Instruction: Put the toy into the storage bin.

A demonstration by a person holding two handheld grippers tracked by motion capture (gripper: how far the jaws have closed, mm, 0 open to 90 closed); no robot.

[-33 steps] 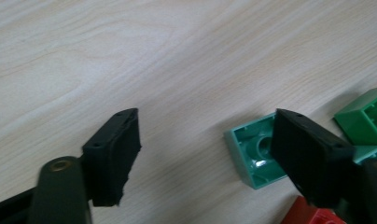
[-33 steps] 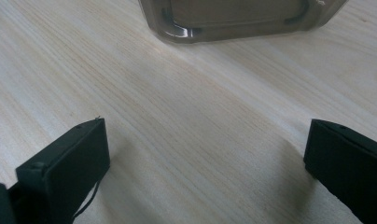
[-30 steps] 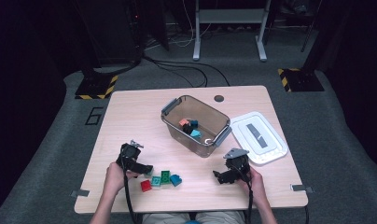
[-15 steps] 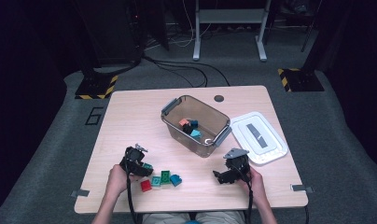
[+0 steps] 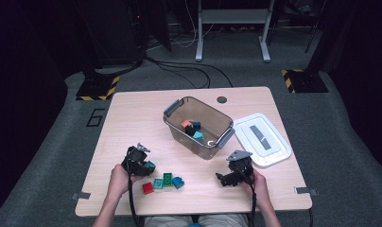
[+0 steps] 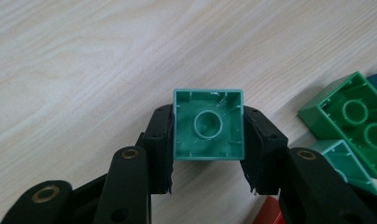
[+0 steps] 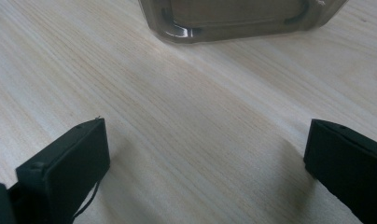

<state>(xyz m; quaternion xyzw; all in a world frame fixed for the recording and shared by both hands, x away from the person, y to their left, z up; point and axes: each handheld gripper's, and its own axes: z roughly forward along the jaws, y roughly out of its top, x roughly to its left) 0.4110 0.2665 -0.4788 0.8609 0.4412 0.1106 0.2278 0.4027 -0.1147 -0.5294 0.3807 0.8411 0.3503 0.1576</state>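
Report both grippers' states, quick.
Left gripper: jaws just closed, shut on the teal block.
Right gripper: open, nothing between its jaws, above the table.

Teal-green square brick, held hollow underside toward the left gripper view's camera, one round tube at the centre of the cavity, thin ribs along the inner walls. Clamped on two opposite sides between the black pads of the left gripper. In the high view, same brick just left of the loose row of bricks, near the table's front-left.
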